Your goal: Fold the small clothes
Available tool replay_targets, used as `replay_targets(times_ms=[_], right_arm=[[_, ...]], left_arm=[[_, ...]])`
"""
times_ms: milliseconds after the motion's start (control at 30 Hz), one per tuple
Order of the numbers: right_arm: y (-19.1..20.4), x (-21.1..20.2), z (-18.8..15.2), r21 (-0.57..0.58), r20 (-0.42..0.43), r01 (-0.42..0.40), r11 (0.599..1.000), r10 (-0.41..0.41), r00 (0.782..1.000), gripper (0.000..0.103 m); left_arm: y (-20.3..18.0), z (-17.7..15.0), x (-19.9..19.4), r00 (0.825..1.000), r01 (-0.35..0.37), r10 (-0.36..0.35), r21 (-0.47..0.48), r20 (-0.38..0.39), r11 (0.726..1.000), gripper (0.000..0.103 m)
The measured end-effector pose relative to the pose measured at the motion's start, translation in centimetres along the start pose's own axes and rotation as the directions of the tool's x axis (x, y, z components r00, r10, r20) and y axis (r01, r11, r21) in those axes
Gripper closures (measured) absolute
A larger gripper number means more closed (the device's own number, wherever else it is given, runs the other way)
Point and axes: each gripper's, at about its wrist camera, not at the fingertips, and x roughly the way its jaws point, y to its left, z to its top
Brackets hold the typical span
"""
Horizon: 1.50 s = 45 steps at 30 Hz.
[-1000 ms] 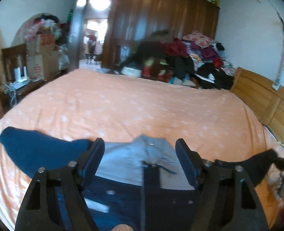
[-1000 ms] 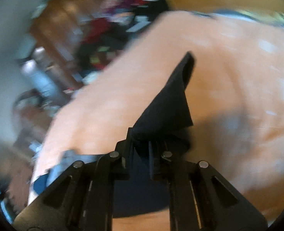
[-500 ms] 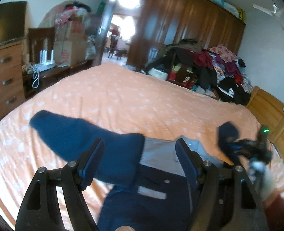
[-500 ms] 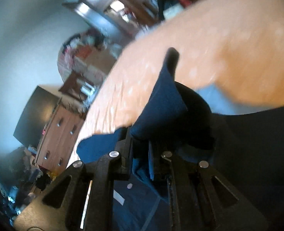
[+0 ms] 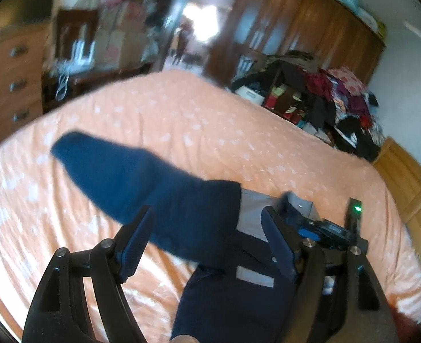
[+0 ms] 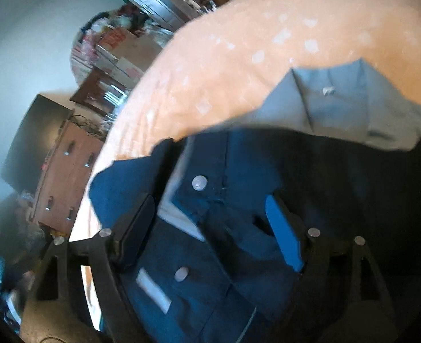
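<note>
A small navy jacket (image 5: pixel 193 223) with a grey collar (image 5: pixel 253 214) and white snaps lies on the orange bedspread (image 5: pixel 210 131). One sleeve (image 5: pixel 102 168) stretches out to the left. My left gripper (image 5: pixel 207 231) hovers open above the jacket's chest, nothing between its fingers. The right gripper (image 5: pixel 333 231) shows at the jacket's right side in the left wrist view. In the right wrist view my right gripper (image 6: pixel 210 217) stands open low over the jacket front (image 6: pixel 216 228), with the grey collar (image 6: pixel 347 105) beyond it and the other sleeve folded across the body.
A wooden dresser (image 5: pixel 7 85) stands at the left of the bed. A pile of clothes (image 5: pixel 324 97) sits past the far edge, before a dark wardrobe (image 5: pixel 296 28). A wooden headboard (image 5: pixel 404 177) borders the right side.
My right gripper carried the right sleeve across over the jacket's body and opened, letting it go. My left gripper shifted left along the jacket and stayed open.
</note>
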Motion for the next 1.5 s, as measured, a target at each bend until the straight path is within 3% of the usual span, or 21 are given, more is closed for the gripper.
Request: replay_targets(times_ms=[67, 133, 200, 267, 333, 433, 467, 533, 600, 667, 733, 800, 967, 1067, 1100, 1167, 1233, 1333, 1367, 1433, 1500], right_arm=[[0.5, -2.0, -0.4, -0.025, 0.013, -0.021, 0.999, 0.021, 1.000, 0.023], [1.1, -7.4, -1.2, -0.099, 0.053, 0.000, 0.995, 0.005, 0.999, 0.023], [1.3, -13.1, -2.3, -0.166, 0.116, 0.074, 0.983, -0.055, 0.992, 0.023], [0.7, -18.0, -3.7, -0.187, 0.177, 0.145, 0.972, -0.112, 0.978, 0.023], [0.0, -23.9, -5.8, -0.171, 0.259, 0.226, 0.959, -0.178, 0.949, 0.020], [-1.1, -30.0, -10.2, -0.118, 0.392, 0.335, 0.935, -0.266, 0.881, 0.014], [-1.4, -31.2, -12.5, -0.088, 0.431, 0.337, 0.937, -0.269, 0.862, 0.011], [-1.9, -31.0, -15.3, -0.060, 0.451, 0.329, 0.942, -0.268, 0.851, 0.008], [-1.6, -28.8, -18.1, -0.069, 0.442, 0.336, 0.939, -0.273, 0.854, 0.008], [-1.0, -26.0, -20.3, -0.140, 0.423, 0.403, 0.905, -0.313, 0.850, 0.008], [-1.4, -23.5, -22.2, -0.197, 0.380, 0.418, 0.887, -0.324, 0.866, 0.008], [-2.2, -22.0, -23.2, -0.237, 0.346, 0.442, 0.865, -0.349, 0.871, 0.008], [-3.0, -18.8, -24.2, -0.305, 0.337, 0.476, 0.825, -0.374, 0.864, 0.008], [-2.6, -17.0, -25.4, -0.389, 0.329, 0.547, 0.742, -0.442, 0.834, 0.008], [-2.3, -17.0, -25.8, -0.400, 0.333, 0.555, 0.730, -0.448, 0.830, 0.008], [-1.9, -18.4, -26.7, -0.384, 0.344, 0.549, 0.742, -0.437, 0.831, 0.008], [-0.9, -19.6, -28.0, -0.346, 0.341, 0.493, 0.799, -0.382, 0.859, 0.006], [1.5, -18.9, -31.7, -0.283, 0.216, 0.307, 0.909, -0.251, 0.944, 0.004], [3.0, -18.2, -32.9, -0.293, 0.161, 0.232, 0.928, -0.192, 0.968, 0.003], [6.4, -17.5, -34.6, -0.357, 0.143, 0.186, 0.915, -0.143, 0.979, 0.002], [8.8, -17.2, -34.4, -0.390, 0.156, 0.157, 0.907, -0.103, 0.982, 0.002]], left_arm=[[3.0, -0.3, 0.4, 1.000, -0.027, 0.026, -0.065, -0.015, 0.998, 0.024], [5.9, -0.8, 0.4, 0.999, -0.031, 0.026, -0.142, -0.038, 0.989, 0.025], [7.6, -1.4, -0.2, 0.999, -0.017, 0.009, -0.184, -0.046, 0.983, 0.025], [7.5, -1.8, -0.7, 0.999, 0.006, -0.014, -0.166, -0.048, 0.986, 0.025], [6.1, -2.3, -1.1, 0.996, 0.054, -0.062, -0.129, -0.064, 0.990, 0.025], [2.0, -3.0, -2.6, 0.980, 0.180, -0.184, -0.063, -0.081, 0.982, 0.025], [0.5, -3.3, -3.3, 0.968, 0.231, -0.234, -0.046, -0.088, 0.972, 0.025], [-2.6, -3.8, -5.1, 0.936, 0.338, -0.338, -0.014, -0.101, 0.941, 0.024], [-5.5, -3.9, -7.4, 0.896, 0.434, -0.429, 0.016, -0.114, 0.901, 0.024], [-7.4, -3.8, -9.9, 0.853, 0.515, -0.509, 0.029, -0.113, 0.857, 0.022], [-8.6, -3.5, -12.7, 0.817, 0.574, -0.568, 0.043, -0.098, 0.818, 0.019], [-9.1, -3.1, -15.1, 0.806, 0.592, -0.587, 0.066, -0.075, 0.804, 0.017], [-9.0, -2.8, -18.3, 0.812, 0.584, -0.582, 0.070, -0.046, 0.808, 0.016], [-8.9, -2.9, -19.1, 0.824, 0.566, -0.564, 0.080, -0.044, 0.821, 0.016], [-8.6, -2.8, -19.4, 0.828, 0.561, -0.560, 0.080, -0.038, 0.824, 0.016], [-7.9, -2.5, -19.8, 0.837, 0.546, -0.547, 0.080, -0.019, 0.834, 0.016], [-6.6, -2.0, -20.4, 0.849, 0.526, -0.528, 0.074, 0.013, 0.847, 0.016], [-4.1, -0.9, -20.9, 0.878, 0.467, -0.472, 0.076, 0.075, 0.881, 0.014], [-3.1, -0.5, -20.9, 0.888, 0.446, -0.451, 0.071, 0.095, 0.892, 0.014], [-0.5, 0.5, -20.6, 0.921, 0.354, -0.361, 0.069, 0.149, 0.933, 0.013], [2.9, 1.6, -18.9, 0.961, 0.221, -0.225, 0.042, 0.163, 0.974, 0.009]])
